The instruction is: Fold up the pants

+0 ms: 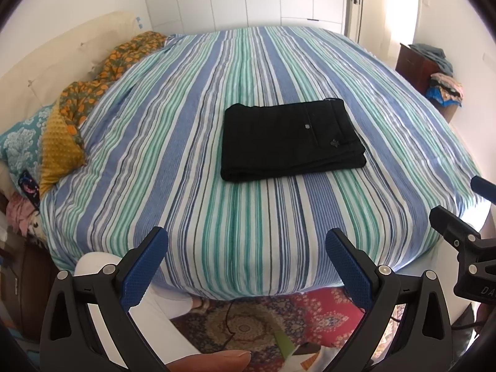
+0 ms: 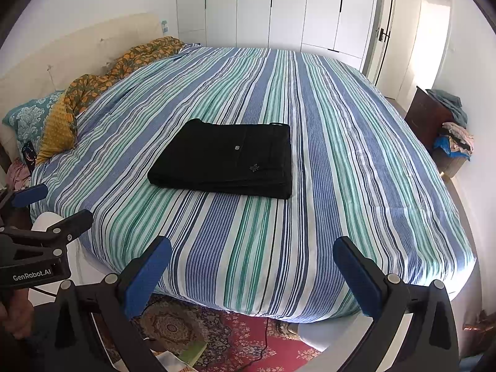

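Black pants (image 1: 291, 139) (image 2: 226, 159) lie folded into a flat rectangle in the middle of the striped bed (image 1: 173, 142) (image 2: 356, 167), a back pocket button facing up. My left gripper (image 1: 246, 241) is open, held back over the bed's near edge, well short of the pants, nothing between its blue pads. My right gripper (image 2: 252, 249) is open too, also at the near edge and holding nothing. In the left wrist view the right gripper (image 1: 465, 204) shows at the right edge; in the right wrist view the left gripper (image 2: 46, 204) shows at the left edge.
Pillows and an orange patterned blanket (image 1: 93, 83) (image 2: 102, 77) lie along the headboard at left. A dark wooden cabinet (image 1: 417, 65) (image 2: 429, 121) with piled clothes stands at right. White wardrobes (image 2: 279, 9) line the far wall. A red patterned rug (image 1: 322, 313) (image 2: 248, 341) covers the floor below.
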The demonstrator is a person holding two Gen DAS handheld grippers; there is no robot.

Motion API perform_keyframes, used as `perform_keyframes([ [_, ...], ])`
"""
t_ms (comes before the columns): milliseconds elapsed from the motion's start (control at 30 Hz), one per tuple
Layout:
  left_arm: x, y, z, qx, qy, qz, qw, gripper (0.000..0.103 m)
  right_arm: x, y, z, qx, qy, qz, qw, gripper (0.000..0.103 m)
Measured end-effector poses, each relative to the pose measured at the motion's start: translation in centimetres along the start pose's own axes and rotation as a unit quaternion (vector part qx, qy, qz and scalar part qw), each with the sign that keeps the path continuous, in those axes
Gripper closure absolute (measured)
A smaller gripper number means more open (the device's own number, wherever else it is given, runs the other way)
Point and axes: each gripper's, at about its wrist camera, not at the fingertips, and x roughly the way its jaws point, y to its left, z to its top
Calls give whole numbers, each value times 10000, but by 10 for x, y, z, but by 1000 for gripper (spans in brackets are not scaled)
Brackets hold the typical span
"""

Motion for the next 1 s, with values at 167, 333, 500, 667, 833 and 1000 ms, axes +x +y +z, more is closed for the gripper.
perform_keyframes([
  [167, 1, -1, 0, 25, 7, -19, 10000, 1, 1, 0, -1, 8, 32, 12, 10000, 0],
  [333, 2, 1, 0, -25, 26, -55, 10000, 1, 0, 1, 0, 2, 13, -17, 10000, 0],
  [500, 3, 1, 0, -33, 44, -93, 9999, 1, 0, 1, 0, 3, 28, -17, 10000, 0],
  [667, 3, 1, 0, -38, 50, -114, 9999, 1, 1, 0, 1, 27, 40, -16, 10000, 0],
  [833, 4, 0, 0, -23, 53, -126, 9999, 1, 2, -3, 0, 66, 45, -21, 10000, 0],
  [1000, 5, -4, -1, 37, 66, -153, 9999, 1, 3, -4, 0, 69, 69, 6, 10000, 0],
])
